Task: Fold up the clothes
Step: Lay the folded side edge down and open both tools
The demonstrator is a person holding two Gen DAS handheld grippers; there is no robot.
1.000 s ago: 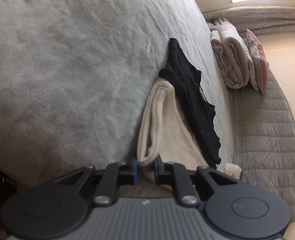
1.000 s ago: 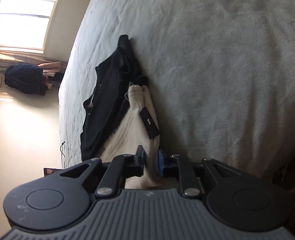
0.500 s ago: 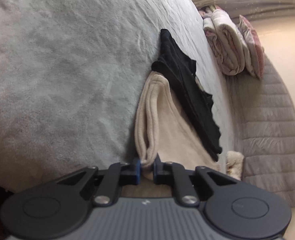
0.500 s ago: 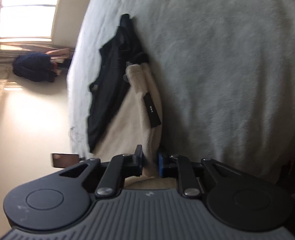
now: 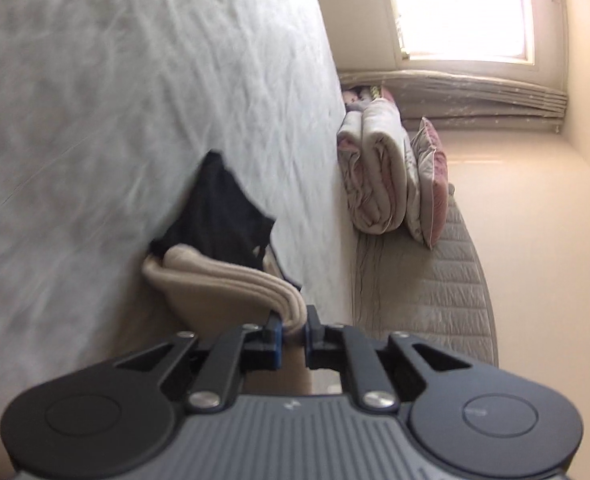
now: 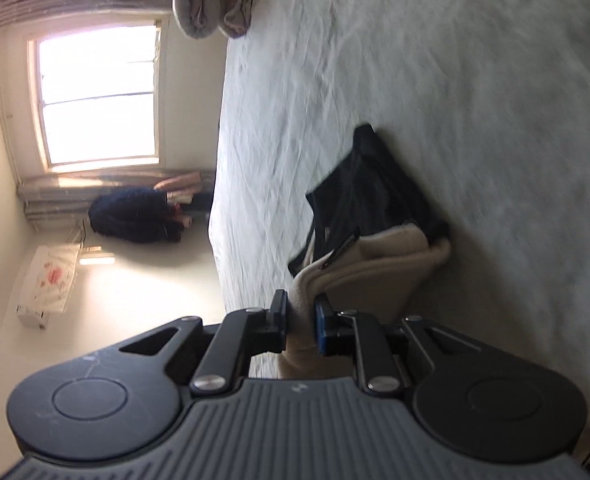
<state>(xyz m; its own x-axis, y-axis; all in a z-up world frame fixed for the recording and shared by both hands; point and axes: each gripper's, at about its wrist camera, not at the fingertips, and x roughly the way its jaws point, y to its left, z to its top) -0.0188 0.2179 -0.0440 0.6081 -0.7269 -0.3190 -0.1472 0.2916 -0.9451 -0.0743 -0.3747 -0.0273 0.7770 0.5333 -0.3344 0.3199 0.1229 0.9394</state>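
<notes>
We held 2 grippers, and both of them were clamped on 1 beige garment. The left gripper had just been closing, and its 2 jaws pinched a thick folded edge of the beige cloth. The right gripper had just been closing too, and its 2 jaws squeezed another bunched edge of the same beige garment. The cloth stretched away from each gripper, straight ahead of the fingers, and its far end lay on the bed.

We counted 2 pieces of clothing. The second was 1 black garment, lying on the bed just past the beige one and touching its far end. From the right gripper we saw the black garment ahead, a little to the right.

1 small dark tag stuck out of the beige cloth just ahead of the right gripper. We could not read any writing on it because it was too blurry.

Far ahead and right of the left gripper sat 1 rolled blanket with 1 pillow leaning beside it. 1 bright window was beyond them. Left of the right gripper we saw 1 window, 1 dark heap under it, and 1 white bag with red marks we could not read.
</notes>
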